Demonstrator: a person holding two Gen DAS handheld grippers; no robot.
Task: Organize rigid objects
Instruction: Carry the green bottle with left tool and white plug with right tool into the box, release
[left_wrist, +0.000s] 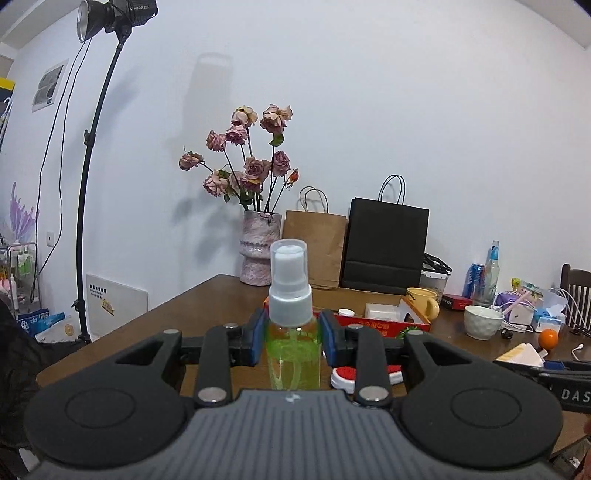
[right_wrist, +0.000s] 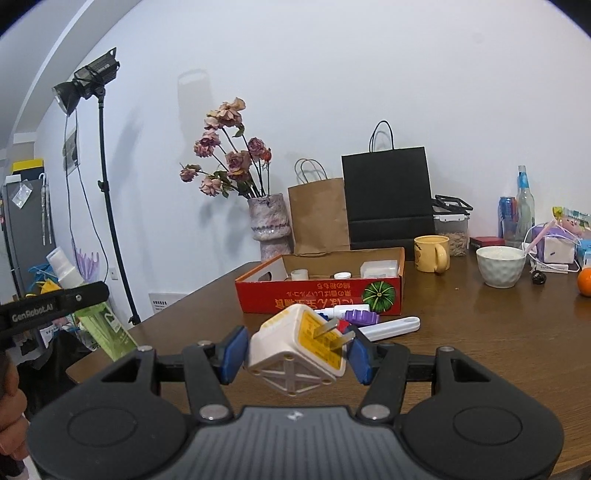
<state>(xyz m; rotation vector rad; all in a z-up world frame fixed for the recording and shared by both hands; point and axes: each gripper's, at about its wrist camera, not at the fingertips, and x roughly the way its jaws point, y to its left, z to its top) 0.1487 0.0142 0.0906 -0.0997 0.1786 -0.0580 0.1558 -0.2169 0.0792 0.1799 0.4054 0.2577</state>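
left gripper (left_wrist: 293, 341): clamped on upright green spray bottle (left_wrist: 293, 354);
right gripper (right_wrist: 297, 354): gripping white plug adapter (right_wrist: 295, 354), above desk's (right_wrist: 480, 350) near edge

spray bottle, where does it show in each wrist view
Left wrist: spray bottle dead centre, upright, clamped in the left gripper.
Right wrist: far left edge, tilted, behind a black gripper finger.
Shared landmark: red box on the table.

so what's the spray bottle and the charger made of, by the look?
Spray bottle: likely clear plastic, glossy; green liquid shows through, cap translucent white. Charger: matte white plastic by its moulded ribs, yellow label, two bare metal prongs.
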